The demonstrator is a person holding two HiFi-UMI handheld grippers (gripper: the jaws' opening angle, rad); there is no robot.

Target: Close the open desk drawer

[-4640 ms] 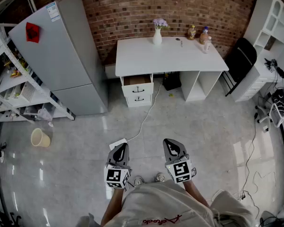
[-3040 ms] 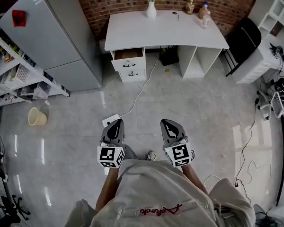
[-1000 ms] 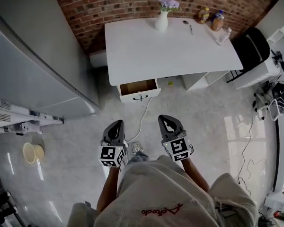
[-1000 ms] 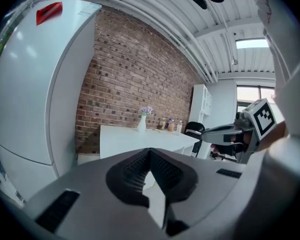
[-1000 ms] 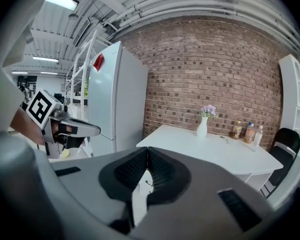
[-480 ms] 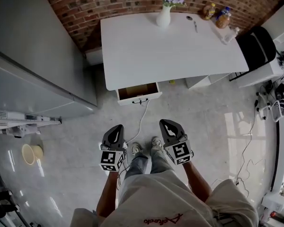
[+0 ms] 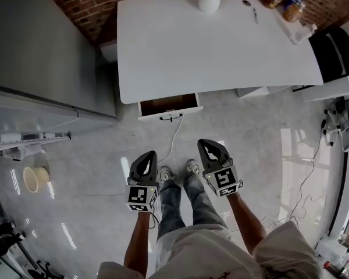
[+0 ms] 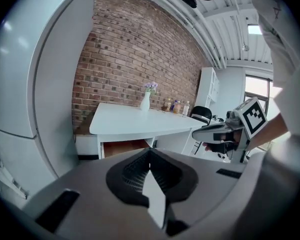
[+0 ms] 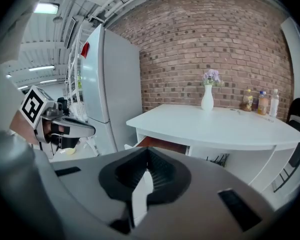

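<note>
A white desk (image 7: 215, 45) stands against the brick wall. Its top left drawer (image 7: 168, 105) is pulled out, showing a brown inside and a black handle on a white front. The drawer also shows in the left gripper view (image 8: 122, 146) and the right gripper view (image 9: 162, 144). My left gripper (image 7: 149, 154) and right gripper (image 7: 205, 143) hang over the floor a step short of the drawer, both pointing toward the desk. Both are shut with nothing between the jaws. Each gripper sees the other: right gripper (image 8: 217, 132), left gripper (image 9: 72, 128).
A tall grey fridge (image 7: 46, 51) stands left of the desk, close beside the drawer. A white vase (image 7: 209, 0) and bottles (image 7: 289, 4) stand on the desk's far edge. A black chair (image 7: 344, 46) is at the right. A cable (image 7: 173, 137) runs across the floor below the drawer. A pale bucket (image 7: 31, 179) stands at the left.
The person has stepped closer to the desk, so the drawer looms nearer. Both grippers have sunk lower and stayed shut.
</note>
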